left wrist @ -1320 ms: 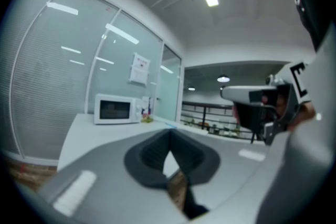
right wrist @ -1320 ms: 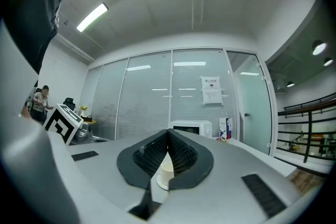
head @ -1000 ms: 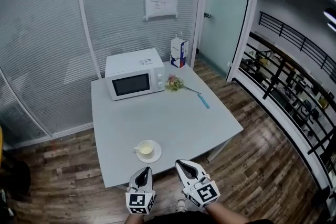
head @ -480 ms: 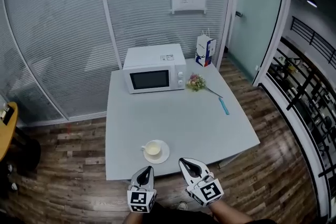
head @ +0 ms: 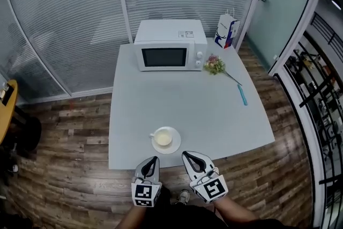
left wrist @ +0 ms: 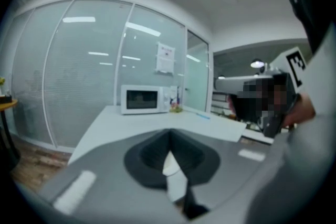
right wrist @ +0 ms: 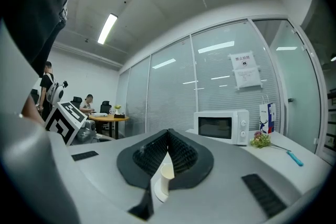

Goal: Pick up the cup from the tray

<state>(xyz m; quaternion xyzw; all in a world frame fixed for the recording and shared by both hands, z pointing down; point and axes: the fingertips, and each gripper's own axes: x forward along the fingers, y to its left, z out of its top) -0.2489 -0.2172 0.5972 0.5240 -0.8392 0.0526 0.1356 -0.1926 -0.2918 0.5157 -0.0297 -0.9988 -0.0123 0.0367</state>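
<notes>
The cup (head: 163, 138) stands upright on a round white tray (head: 174, 146) on the table (head: 203, 115), close to the near edge and a little left of the middle. Both grippers hang just off that near edge, over the wooden floor (head: 75, 131), tips pointing far towards the table. The left gripper (head: 153, 160) is just near of the tray, its jaws together with nothing between them. The right gripper (head: 188, 156) is beside it to the right, near and right of the cup; its jaws also meet at the tips and are empty. Neither gripper touches the cup or tray. In the right gripper view the cup shows through the gap behind the joined tips, beyond them on the table. At the far side of the table sits a white microwave (head: 169, 52), door shut. Right of it are a paper bag (head: 225, 31), a small bunch of flowers (head: 215, 64) and, nearer, a blue pen (head: 242, 95)
</notes>
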